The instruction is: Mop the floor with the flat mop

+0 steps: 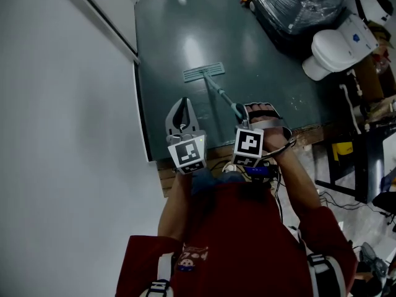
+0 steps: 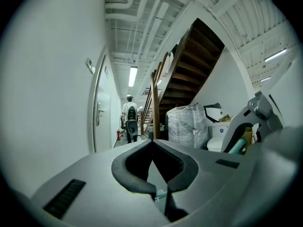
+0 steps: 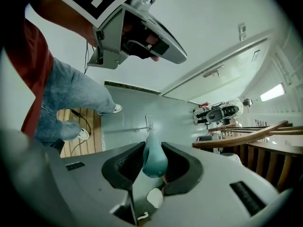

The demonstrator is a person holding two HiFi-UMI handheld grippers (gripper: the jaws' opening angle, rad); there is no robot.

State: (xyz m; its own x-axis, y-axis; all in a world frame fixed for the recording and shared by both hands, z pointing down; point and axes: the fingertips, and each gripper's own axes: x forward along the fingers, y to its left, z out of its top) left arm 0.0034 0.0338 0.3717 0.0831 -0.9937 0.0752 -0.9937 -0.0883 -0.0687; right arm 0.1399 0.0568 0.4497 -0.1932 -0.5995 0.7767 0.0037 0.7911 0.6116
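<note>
Mop head (image 1: 204, 73) is seen lying flat on the grey-green floor (image 1: 260, 60) in the upper middle of the head view, beside the white wall (image 1: 62, 104). Its handle (image 1: 219, 93) is seen slanting down and right to the right gripper (image 1: 246, 112). In the right gripper view the jaws of that gripper (image 3: 152, 149) are clamped on the teal grip (image 3: 154, 161) of the handle, and the mop head (image 3: 149, 123) is seen small on the floor past it.

The left gripper (image 1: 184, 101) is held just left of the right one. In its own view (image 2: 152, 144) the jaws are closed together with nothing between them.

A toilet (image 1: 337, 48) and a wrapped pallet (image 1: 303, 2) are seen at the upper right. Stairs (image 2: 189, 74) and a far-off person (image 2: 130, 115) are shown in the left gripper view.
</note>
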